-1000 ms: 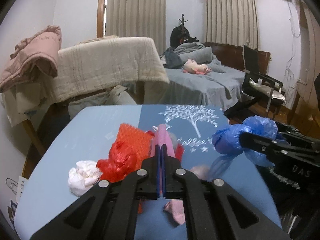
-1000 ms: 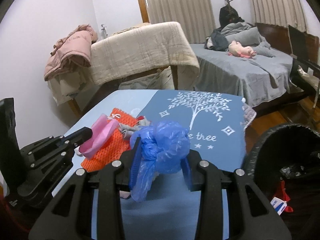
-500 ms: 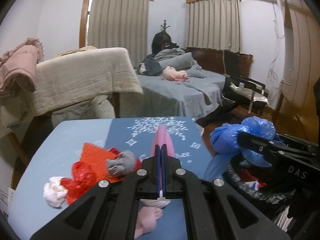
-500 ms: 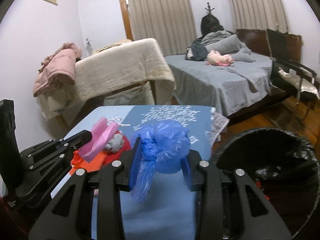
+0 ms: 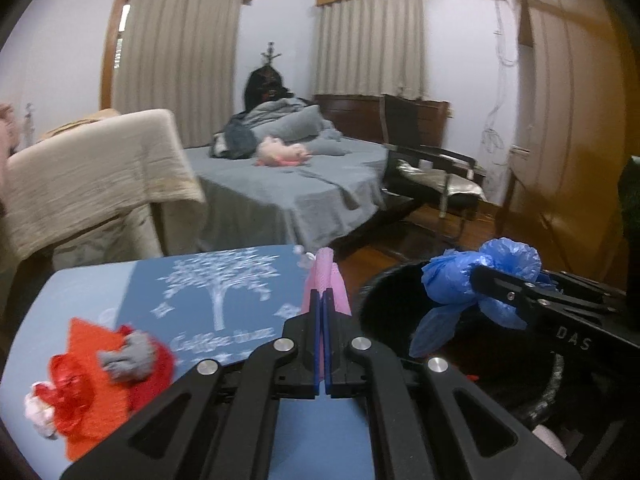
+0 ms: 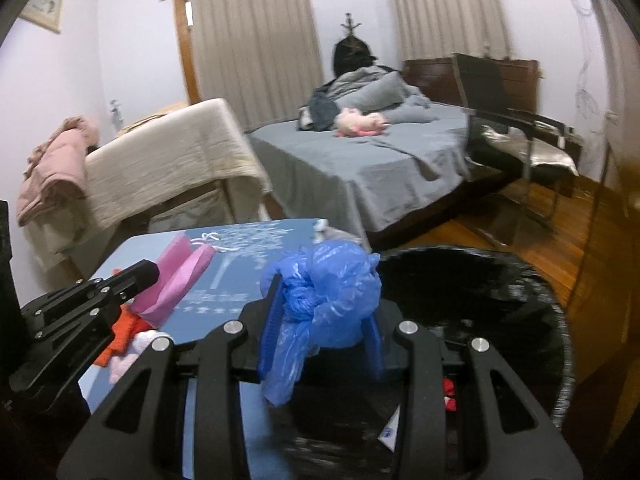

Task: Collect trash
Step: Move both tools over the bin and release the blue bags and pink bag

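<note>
We see a dim room under flat, cool indoor light with a purple cast on the walls (image 5: 64,40); its source is out of frame. Both views are smeared by motion blur, worst on the tablecloth print (image 5: 218,292) and bin rim (image 6: 520,280). Fisheye bending curves the curtains (image 6: 256,40), and black vignettes fill the corners.

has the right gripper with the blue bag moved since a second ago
Yes. The right gripper, shut on the blue bag, has swung right, off the blue table and over the black bin.
</note>
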